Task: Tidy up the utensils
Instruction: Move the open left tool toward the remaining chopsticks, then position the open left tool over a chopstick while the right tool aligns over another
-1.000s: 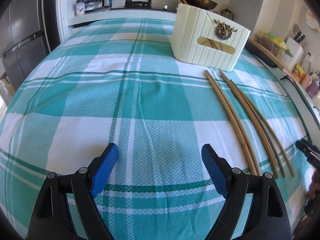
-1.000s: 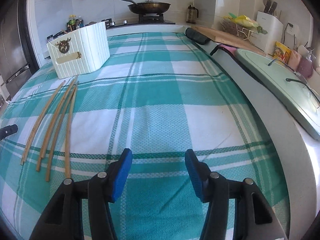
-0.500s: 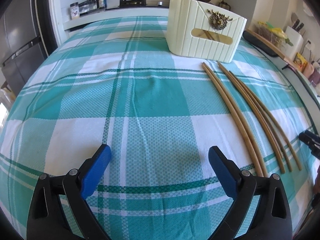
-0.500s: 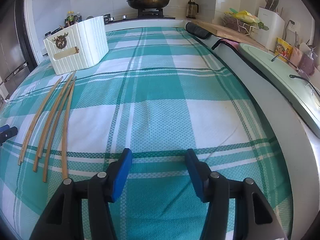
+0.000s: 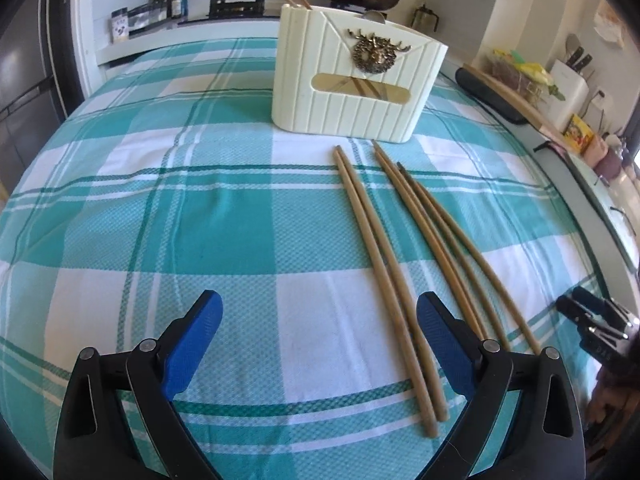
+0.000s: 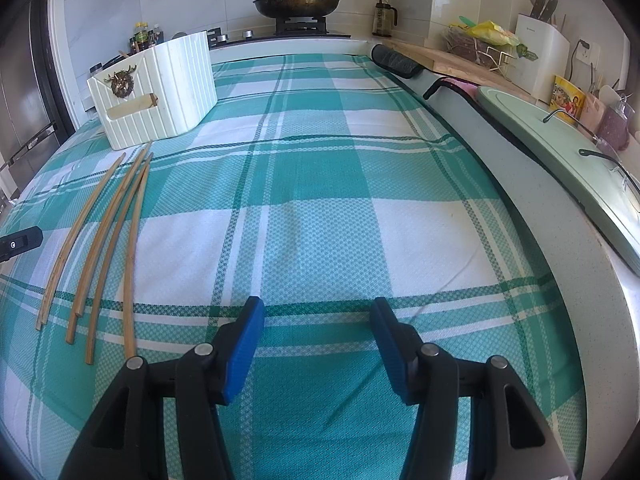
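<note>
1. We hold our left gripper (image 5: 318,326) low over the cloth (image 5: 192,208), its blue jaws spread wide with nothing between them.
2. Our right gripper (image 6: 316,338) hangs over the cloth's right part, jaws parted about halfway, empty.
3. The chopsticks (image 5: 384,264) lie loose on the cloth in a fan, two side by side on the left, the others crossing near their far tips.
4. Their near ends lie just beside and partly behind our left gripper's right jaw; their far tips point at the holder (image 5: 352,80).
5. The cream holder stands upright beyond them, more chopsticks inside.
6. A pan (image 6: 296,2) sits on the stove behind.
</note>
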Demonstrator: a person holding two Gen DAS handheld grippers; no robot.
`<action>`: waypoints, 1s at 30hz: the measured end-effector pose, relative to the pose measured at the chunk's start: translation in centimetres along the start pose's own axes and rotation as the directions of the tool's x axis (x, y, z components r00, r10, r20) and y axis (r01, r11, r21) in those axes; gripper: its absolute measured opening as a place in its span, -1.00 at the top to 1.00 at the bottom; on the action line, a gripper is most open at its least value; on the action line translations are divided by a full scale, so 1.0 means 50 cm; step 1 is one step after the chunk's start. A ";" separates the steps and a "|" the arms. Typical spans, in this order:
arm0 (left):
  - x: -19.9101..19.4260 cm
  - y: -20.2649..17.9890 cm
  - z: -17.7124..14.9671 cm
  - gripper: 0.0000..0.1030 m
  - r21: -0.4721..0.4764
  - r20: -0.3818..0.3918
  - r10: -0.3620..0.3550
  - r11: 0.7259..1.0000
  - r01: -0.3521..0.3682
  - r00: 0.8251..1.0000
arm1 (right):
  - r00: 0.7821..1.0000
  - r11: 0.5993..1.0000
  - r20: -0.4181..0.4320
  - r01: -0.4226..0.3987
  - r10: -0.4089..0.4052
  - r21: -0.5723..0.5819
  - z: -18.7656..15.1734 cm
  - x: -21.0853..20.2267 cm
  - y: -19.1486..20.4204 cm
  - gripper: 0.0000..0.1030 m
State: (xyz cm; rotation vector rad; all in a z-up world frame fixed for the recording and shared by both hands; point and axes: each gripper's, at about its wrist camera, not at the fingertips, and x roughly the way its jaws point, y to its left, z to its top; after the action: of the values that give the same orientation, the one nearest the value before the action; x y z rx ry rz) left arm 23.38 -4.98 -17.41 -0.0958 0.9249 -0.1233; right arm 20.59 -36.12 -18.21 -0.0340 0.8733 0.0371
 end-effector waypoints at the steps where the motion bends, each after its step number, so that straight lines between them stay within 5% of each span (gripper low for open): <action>1: 0.004 -0.006 0.001 -0.90 0.012 0.001 0.014 1.000 -0.014 1.000 | 1.000 1.000 0.000 0.000 0.000 0.000 0.000 0.000 0.000 -0.09; 15: 0.043 -0.022 -0.003 -0.78 0.059 -0.022 0.118 0.991 -0.117 0.993 | 1.000 1.000 0.001 -0.002 0.002 0.000 0.000 0.000 0.000 -0.09; 20: 0.029 -0.022 -0.004 0.11 0.085 -0.010 0.104 0.991 -0.103 0.995 | 0.999 0.999 0.031 -0.020 0.021 -0.031 0.004 -0.016 0.017 -0.09; 24: 0.025 -0.009 -0.003 0.77 0.069 -0.005 0.095 0.993 -0.095 0.995 | 0.972 0.966 0.019 -0.230 0.234 -0.121 0.028 -0.047 0.089 -0.09; 28: 0.017 0.015 -0.003 0.88 0.024 -0.013 0.094 0.995 -0.093 0.996 | 0.957 0.927 -0.053 -0.290 0.286 -0.237 0.040 -0.027 0.168 0.01; 30: 0.009 0.036 -0.007 0.89 -0.004 -0.013 0.111 0.994 -0.111 0.994 | 0.966 0.920 -0.084 -0.257 0.243 -0.297 0.037 -0.004 0.195 0.41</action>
State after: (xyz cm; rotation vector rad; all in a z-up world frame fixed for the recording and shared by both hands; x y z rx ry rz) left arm 23.47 -3.29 -18.24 -0.0479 0.9409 -0.0181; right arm 21.43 -26.29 -16.99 -0.2141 0.9070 0.4137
